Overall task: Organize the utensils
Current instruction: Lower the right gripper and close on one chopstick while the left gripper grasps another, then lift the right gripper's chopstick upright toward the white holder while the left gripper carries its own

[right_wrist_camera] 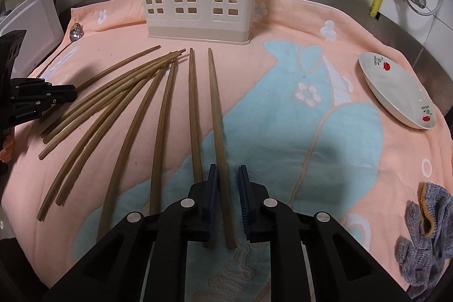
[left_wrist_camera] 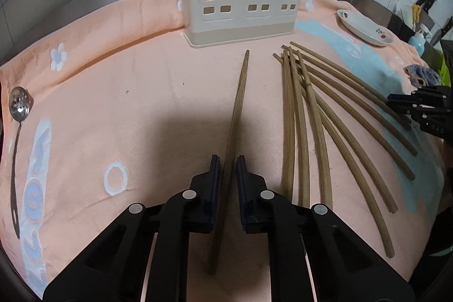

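Note:
My left gripper is shut on a single brown chopstick that lies apart, left of the pile, pointing toward the beige utensil holder. Several more chopsticks fan out on the peach towel to its right. My right gripper is shut on the rightmost chopstick of that fan; a neighbouring stick runs under its left finger. The other chopsticks spread to the left. The holder stands upright at the back. Each gripper also shows at the edge of the other's view.
A slotted metal spoon lies at the towel's left edge. A white flowered dish sits at the right, a grey-blue rag at the near right. A steel rim and tiled wall with pipes bound the back.

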Demonstrator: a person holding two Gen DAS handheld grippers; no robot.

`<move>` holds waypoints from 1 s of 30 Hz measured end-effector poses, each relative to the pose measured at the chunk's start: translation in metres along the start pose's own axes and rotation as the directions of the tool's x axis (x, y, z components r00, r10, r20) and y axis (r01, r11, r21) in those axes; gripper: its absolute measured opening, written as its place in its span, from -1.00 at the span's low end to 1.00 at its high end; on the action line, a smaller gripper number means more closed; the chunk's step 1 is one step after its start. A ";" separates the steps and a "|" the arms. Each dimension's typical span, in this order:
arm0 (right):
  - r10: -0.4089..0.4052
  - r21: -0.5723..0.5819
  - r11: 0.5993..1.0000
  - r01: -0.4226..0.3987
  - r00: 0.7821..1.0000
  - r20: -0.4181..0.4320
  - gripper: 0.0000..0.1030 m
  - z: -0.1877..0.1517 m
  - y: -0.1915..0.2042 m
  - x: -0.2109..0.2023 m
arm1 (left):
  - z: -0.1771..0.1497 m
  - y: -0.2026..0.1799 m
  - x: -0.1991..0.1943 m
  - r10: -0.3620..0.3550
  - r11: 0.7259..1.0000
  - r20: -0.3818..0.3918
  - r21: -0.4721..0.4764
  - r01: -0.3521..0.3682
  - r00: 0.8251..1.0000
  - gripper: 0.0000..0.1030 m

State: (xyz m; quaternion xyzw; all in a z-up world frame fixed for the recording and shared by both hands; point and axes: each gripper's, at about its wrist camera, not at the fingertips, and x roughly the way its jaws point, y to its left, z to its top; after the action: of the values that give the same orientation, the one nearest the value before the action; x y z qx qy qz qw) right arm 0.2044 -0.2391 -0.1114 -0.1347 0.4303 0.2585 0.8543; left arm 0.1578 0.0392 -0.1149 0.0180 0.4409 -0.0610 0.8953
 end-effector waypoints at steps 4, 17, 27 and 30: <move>-0.014 -0.014 1.000 0.014 1.000 0.004 -0.75 0.000 0.002 0.001 | 0.001 -0.004 0.000 0.019 1.000 0.004 0.018 -0.019 1.000 -0.86; -0.036 -0.006 0.999 0.037 0.996 0.082 -0.85 0.006 0.006 -0.028 | 0.009 -0.003 -0.029 -0.010 1.000 0.065 -0.014 0.011 0.998 -0.90; -0.033 0.020 0.999 0.029 0.966 0.255 -0.86 0.032 0.012 -0.085 | 0.023 -0.004 -0.062 0.000 0.999 0.150 -0.041 0.006 0.989 -0.90; -0.024 0.029 0.999 0.016 0.956 0.292 -0.86 0.044 0.012 -0.097 | 0.032 -0.004 -0.070 0.000 0.999 0.175 -0.045 0.008 0.985 -0.90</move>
State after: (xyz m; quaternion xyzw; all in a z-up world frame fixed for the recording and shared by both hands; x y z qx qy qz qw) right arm 0.1787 -0.2405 -0.0067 -0.0881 0.3011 0.2613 0.9129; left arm 0.1399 0.0393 -0.0403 -0.0088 0.3618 -0.0541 0.9306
